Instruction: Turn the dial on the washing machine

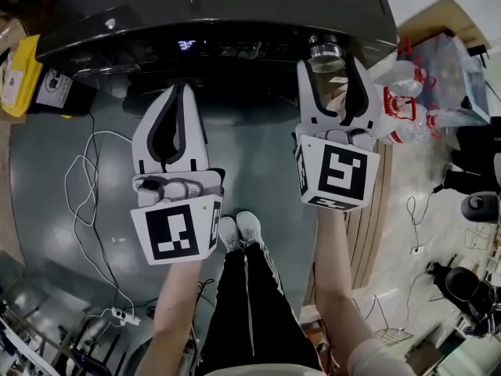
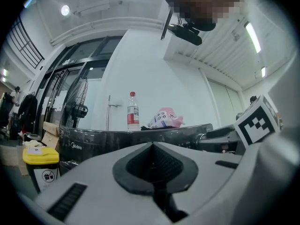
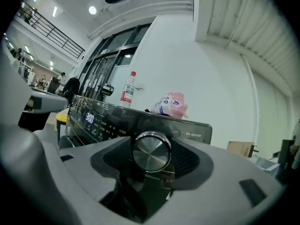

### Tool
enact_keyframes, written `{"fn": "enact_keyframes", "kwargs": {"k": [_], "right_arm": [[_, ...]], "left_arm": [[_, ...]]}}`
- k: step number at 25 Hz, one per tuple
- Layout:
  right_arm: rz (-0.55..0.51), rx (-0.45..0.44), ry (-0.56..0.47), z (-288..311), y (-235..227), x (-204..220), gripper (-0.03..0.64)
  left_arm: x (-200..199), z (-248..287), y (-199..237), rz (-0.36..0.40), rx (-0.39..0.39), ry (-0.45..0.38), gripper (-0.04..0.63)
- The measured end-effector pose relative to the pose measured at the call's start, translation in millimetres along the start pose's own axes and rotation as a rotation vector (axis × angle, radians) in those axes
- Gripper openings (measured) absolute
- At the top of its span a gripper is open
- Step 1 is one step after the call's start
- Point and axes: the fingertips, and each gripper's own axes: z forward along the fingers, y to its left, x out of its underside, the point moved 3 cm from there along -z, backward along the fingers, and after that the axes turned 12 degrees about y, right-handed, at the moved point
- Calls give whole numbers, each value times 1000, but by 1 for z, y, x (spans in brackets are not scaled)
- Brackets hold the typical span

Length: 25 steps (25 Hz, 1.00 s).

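The dark washing machine (image 1: 235, 6) stands in front of me, its display (image 1: 186, 45) lit. Its silver dial (image 1: 327, 53) sits at the right end of the panel. My right gripper (image 1: 333, 65) is open, one finger on each side of the dial, and the pads stand clear of it. In the right gripper view the dial (image 3: 151, 151) fills the gap between the jaws of the right gripper (image 3: 152, 157). My left gripper (image 1: 183, 91) is shut and empty, held below the panel left of the dial. In its own view the left gripper (image 2: 152, 146) points at the machine's front.
A yellow bin (image 1: 19, 73) stands left of the machine and cables (image 1: 86, 186) trail over the floor. Packed water bottles (image 1: 407, 108) lie to the right. A bottle (image 3: 127, 89) and a pink bag (image 3: 172, 104) rest on the machine's top. The person's shoes (image 1: 239, 229) are below.
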Motion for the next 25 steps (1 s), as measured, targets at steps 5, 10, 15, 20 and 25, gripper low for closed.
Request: {"fn": "enact_keyframes", "kwargs": {"k": [5,10,15,20,25], "right_arm": [[46,-4,-29,-1,-2,1,253],[208,-35,-47,-1,-7,5,253],[475,-64,-82,-1,-15,10,253],[737,-108,-101,-1,-19,15,253],[951,-248,-155,4,-25,15,253]], "left_arm": [[9,1,4,-20,-10,12,0],[17,-1,4,-18,-7,32,0],[20,-3,4,-31,-10,40,0],[21,-4,2,-47,-9,42,0],[21,-5,1,-40,-6,43,0]]}}
